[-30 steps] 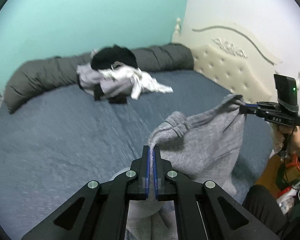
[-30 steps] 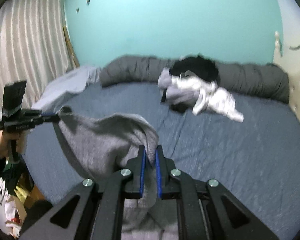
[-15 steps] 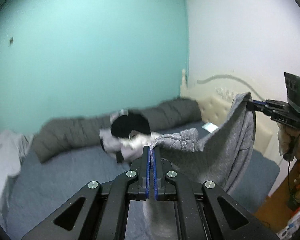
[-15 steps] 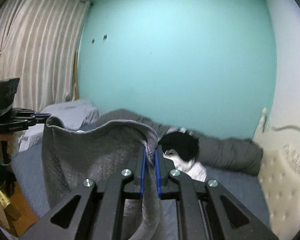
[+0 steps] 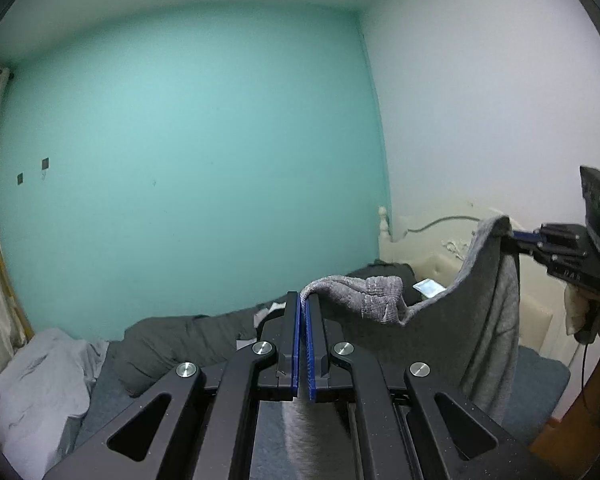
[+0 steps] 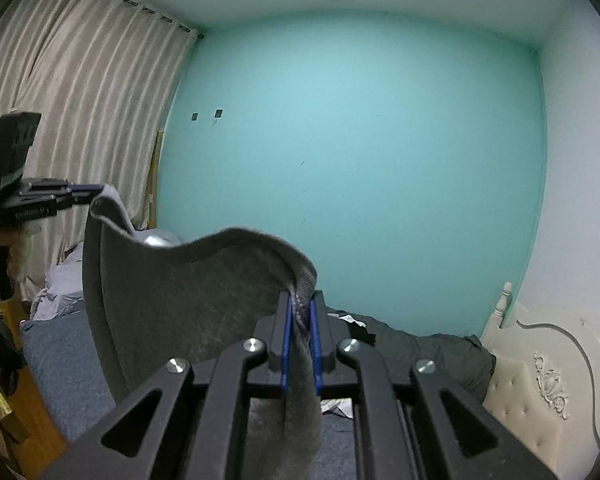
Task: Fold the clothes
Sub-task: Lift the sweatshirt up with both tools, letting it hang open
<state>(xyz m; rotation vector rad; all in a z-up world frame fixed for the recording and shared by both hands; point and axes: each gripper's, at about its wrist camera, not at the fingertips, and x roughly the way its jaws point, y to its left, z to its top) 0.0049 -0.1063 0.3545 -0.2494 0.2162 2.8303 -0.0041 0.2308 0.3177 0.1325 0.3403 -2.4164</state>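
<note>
Left wrist view, left to right: a pale crumpled sheet (image 5: 40, 384) lies at 8 o'clock on the bed (image 5: 536, 384), with a dark rolled duvet (image 5: 172, 344) along the teal wall. At centre, the left gripper (image 5: 303, 312) has its jaws closed to a sliver on one ribbed corner of the grey garment (image 5: 452, 328). The cloth runs toward 3 o'clock, where the right gripper (image 5: 514, 236) pinches the opposite corner, a hand (image 5: 588, 312) beneath it.

Right wrist view, left to right: the left gripper (image 6: 98, 190) enters at 9 o'clock before the curtain (image 6: 80, 100), nipping the far corner. The garment (image 6: 188, 304) sags in a shallow curve toward centre, where the right gripper (image 6: 300, 308) has its jaws nearly closed with a bunched fold of cloth between them. The headboard (image 6: 540, 364) sits at 4 o'clock.

Position: the garment is held in the air above the bed, clear of it. Its long axis along the top edge runs roughly level from gripper to gripper, and the body hangs toward 6 o'clock.

Assessment: the step in hand appears to be spreading the garment before laying it flat. To do this well, draw the grippers apart until the slack in the top edge is gone, keep both corners level, and lower it so the bottom edge touches the bed first. The right grip holds a thick bunch, so it could drag in wrinkles.
</note>
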